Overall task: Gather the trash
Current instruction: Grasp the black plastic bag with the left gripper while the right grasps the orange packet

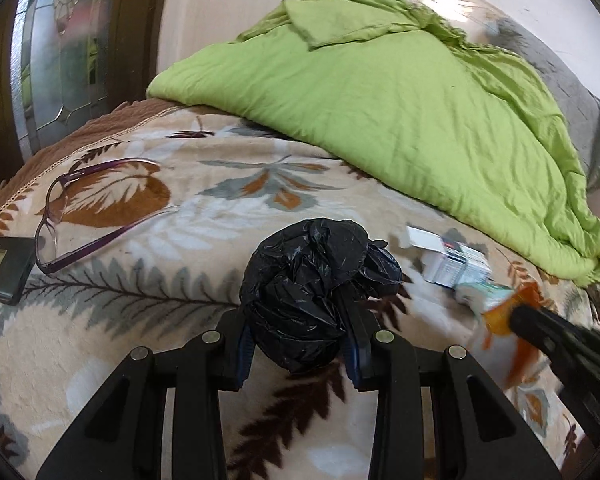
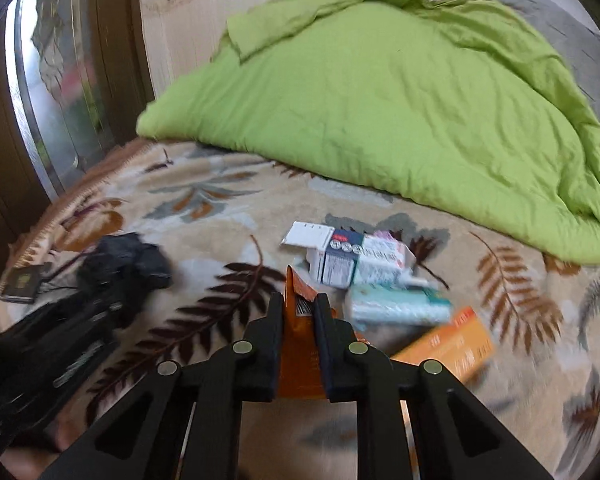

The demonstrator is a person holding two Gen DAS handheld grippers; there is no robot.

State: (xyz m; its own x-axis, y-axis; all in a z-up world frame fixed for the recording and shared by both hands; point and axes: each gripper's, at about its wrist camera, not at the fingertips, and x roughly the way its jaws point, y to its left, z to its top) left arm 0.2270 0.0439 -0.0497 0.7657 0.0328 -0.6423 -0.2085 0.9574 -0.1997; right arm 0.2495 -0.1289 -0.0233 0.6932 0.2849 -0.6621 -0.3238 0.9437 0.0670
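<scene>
Bed covered by a leaf-patterned blanket (image 1: 204,216). On it: crumpled green duvet (image 1: 380,112) toward the back, purple-framed glasses (image 1: 72,216) at left beside a dark flat device (image 1: 4,268), white cartons (image 2: 356,260), a pale green box (image 2: 396,304), an orange box (image 2: 456,344).

Both tools, left tool (image 1: 300,344) and right tool (image 2: 300,312), are showing matte black angular fingers (round silver rivets at the joints), the left's pads (image 1: 245,350) blue.
</scene>
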